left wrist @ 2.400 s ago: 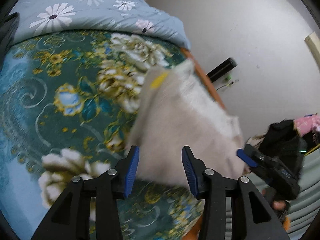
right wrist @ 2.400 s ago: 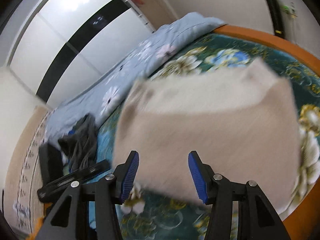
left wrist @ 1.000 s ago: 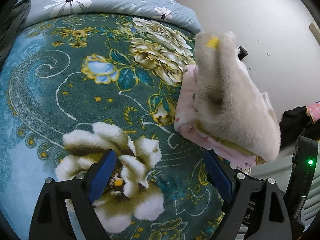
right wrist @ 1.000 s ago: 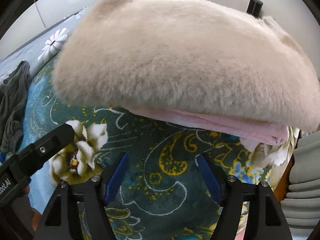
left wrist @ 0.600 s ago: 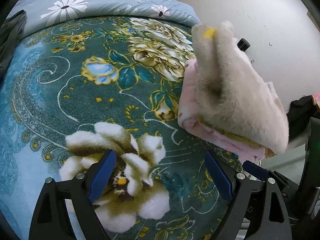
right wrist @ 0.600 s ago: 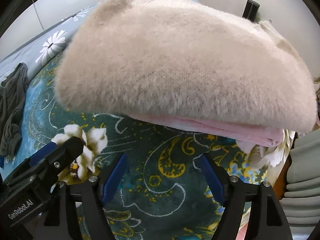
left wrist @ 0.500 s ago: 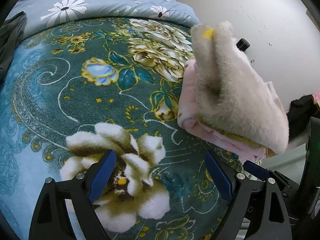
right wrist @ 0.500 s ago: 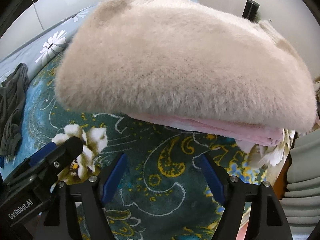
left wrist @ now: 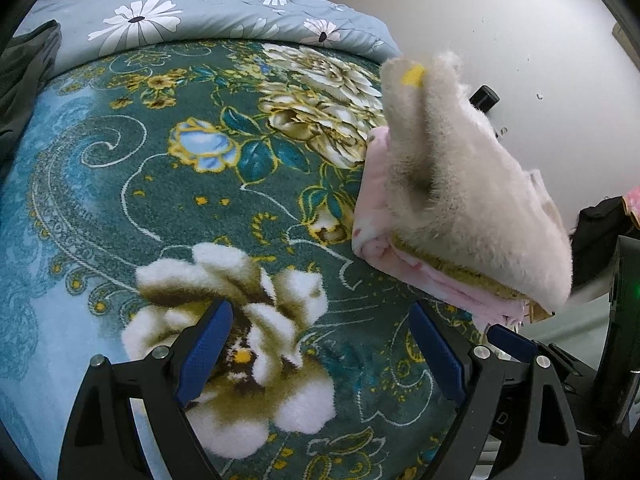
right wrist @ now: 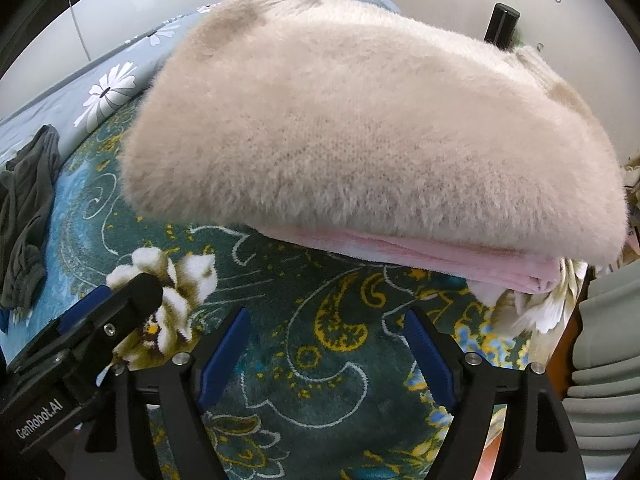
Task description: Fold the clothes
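Observation:
A folded fluffy beige sweater (right wrist: 372, 128) lies on top of a folded pink garment (right wrist: 440, 256) near the bed's right edge; the stack also shows in the left wrist view (left wrist: 460, 200). My left gripper (left wrist: 320, 352) is open and empty, low over the floral blanket, to the left of the stack. My right gripper (right wrist: 328, 356) is open and empty just in front of the stack. The left gripper's body shows in the right wrist view (right wrist: 80, 344).
The bed is covered by a teal floral blanket (left wrist: 160, 184), with a blue daisy-print duvet (left wrist: 180, 20) at the far end. A dark grey garment (right wrist: 24, 208) lies on the left. A white wall (left wrist: 520, 40) stands beyond the bed edge.
The sweater was in the air between my grippers 2.4 s ago; it now rests on the pink garment. Both grippers have opened wide and barely moved in the last second.

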### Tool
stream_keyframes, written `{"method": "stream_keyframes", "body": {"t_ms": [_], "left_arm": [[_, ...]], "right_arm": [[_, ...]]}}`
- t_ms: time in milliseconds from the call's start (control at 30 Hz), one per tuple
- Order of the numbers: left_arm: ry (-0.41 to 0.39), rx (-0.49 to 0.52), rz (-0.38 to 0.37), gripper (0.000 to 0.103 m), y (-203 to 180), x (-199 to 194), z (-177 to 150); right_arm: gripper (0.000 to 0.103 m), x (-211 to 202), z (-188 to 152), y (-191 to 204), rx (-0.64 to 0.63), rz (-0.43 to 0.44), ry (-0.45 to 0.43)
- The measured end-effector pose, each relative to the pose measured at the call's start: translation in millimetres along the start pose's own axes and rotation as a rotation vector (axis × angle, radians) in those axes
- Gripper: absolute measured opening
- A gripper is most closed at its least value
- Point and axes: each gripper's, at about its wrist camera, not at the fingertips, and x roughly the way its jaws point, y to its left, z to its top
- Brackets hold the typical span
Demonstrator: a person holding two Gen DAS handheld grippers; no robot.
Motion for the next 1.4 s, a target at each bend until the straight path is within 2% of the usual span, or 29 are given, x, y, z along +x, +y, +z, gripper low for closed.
{"method": "stream_keyframes", "body": {"t_ms": [100, 233, 833, 1400], "left_arm": [[-0.003, 0.000, 0.000, 0.091, -1, -1, 0], [-0.018, 0.005, 0.001, 0.091, -2, -4, 1], [-0.047, -0.024, -0.022, 0.091, 2, -8, 3], [-0.084, -0.050, 0.016, 0.091, 4, -11, 1]], "right_arm": [[0.086, 0, 1, 1, -0.003, -0.004, -0.008], [0.103, 12, 4, 8, -0.027, -0.008, -0.021], [0.103, 30, 15, 16, -0.055, -0.023, -0.045], [0.103, 33, 16, 18, -0.062, -0.026, -0.049]]}}
